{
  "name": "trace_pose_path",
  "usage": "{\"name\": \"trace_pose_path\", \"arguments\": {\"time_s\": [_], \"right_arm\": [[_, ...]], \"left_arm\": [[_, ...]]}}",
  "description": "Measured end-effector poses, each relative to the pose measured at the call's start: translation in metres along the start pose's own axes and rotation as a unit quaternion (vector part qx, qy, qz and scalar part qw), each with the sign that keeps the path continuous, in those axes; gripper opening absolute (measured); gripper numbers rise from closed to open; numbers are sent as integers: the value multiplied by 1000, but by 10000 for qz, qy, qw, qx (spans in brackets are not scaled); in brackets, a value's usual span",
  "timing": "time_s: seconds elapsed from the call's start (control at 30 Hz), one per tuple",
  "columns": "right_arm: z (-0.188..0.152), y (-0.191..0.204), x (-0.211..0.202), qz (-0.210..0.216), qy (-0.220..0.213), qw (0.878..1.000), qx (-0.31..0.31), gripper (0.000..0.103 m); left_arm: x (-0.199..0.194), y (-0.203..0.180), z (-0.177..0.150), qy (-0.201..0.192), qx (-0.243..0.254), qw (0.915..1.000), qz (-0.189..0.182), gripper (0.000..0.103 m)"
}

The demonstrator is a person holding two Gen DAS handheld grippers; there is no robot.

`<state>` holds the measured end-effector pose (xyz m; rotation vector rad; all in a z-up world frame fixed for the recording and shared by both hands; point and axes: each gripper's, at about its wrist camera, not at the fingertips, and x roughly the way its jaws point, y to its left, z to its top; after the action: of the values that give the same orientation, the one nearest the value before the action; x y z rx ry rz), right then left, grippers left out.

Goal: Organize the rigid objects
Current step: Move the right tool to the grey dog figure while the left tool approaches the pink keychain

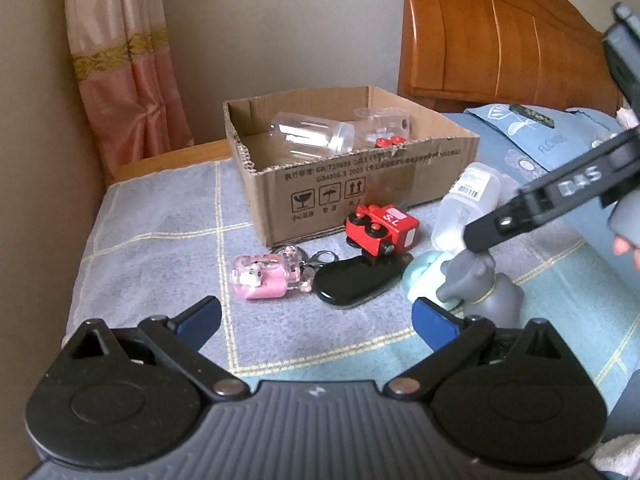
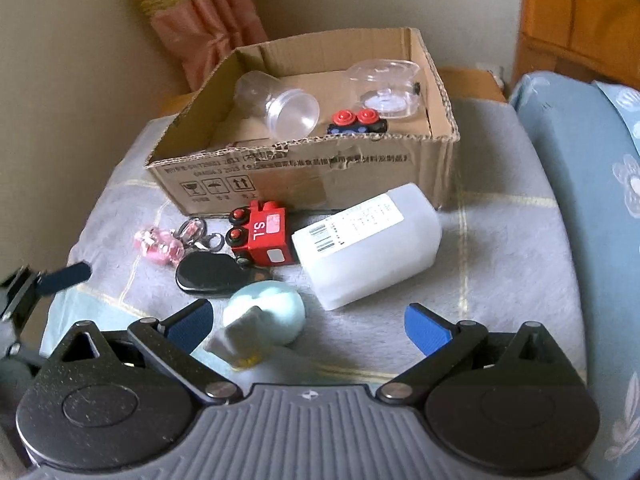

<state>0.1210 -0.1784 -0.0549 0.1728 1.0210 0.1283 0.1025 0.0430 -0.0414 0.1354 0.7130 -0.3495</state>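
Going L to R across the bedspread (image 2: 500, 264): pink keychain (image 1: 266, 276) far L, black oval case (image 1: 352, 282) beside it, red toy train (image 1: 382, 228) tipped on its side w/ one end resting on the case, then grey figurine (image 1: 486, 284) on a pale-blue egg base (image 2: 266, 308), white plastic bottle (image 2: 368, 244) lying flat at R. Cardboard box (image 2: 304, 184) sits behind, already holding clear jars. Left gripper (image 1: 316, 316) is spread wide, empty, near edge. Right gripper (image 2: 306, 326) also spread, nothing held, figurine just inside its L finger. Risk: off-centre closing could tip the round-based figurine or nudge it into the case, dislodging the train.
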Motion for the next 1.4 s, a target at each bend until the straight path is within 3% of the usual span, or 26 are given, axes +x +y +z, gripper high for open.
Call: {"name": "trace_pose_path", "arguments": {"time_s": [0.13,0.2,0.5,0.87,0.93,1.4], "right_arm": [[-5,4,10,-102,44,9996,254,103],[-9,7,13,-256,105,9995,123,103],[-37,9,6,-222,486,9961,-699,103],[-78,13,9,-258,295,9800,-1952,103],[-81,9,11,-61,221,9813,-1912,103],[-88,3,10,226,-337,9744,-2213,103]], "left_arm": [[-8,6,-5,-70,-45,10000,-44,101],[-11,9,-8,-89,-70,9999,-49,101],[-17,19,-13,-175,-136,9997,-92,101],[1,18,-12,-57,81,9998,-144,101],[7,20,-11,-3,30,9999,-109,101],[65,47,14,155,-483,9982,310,101]]}}
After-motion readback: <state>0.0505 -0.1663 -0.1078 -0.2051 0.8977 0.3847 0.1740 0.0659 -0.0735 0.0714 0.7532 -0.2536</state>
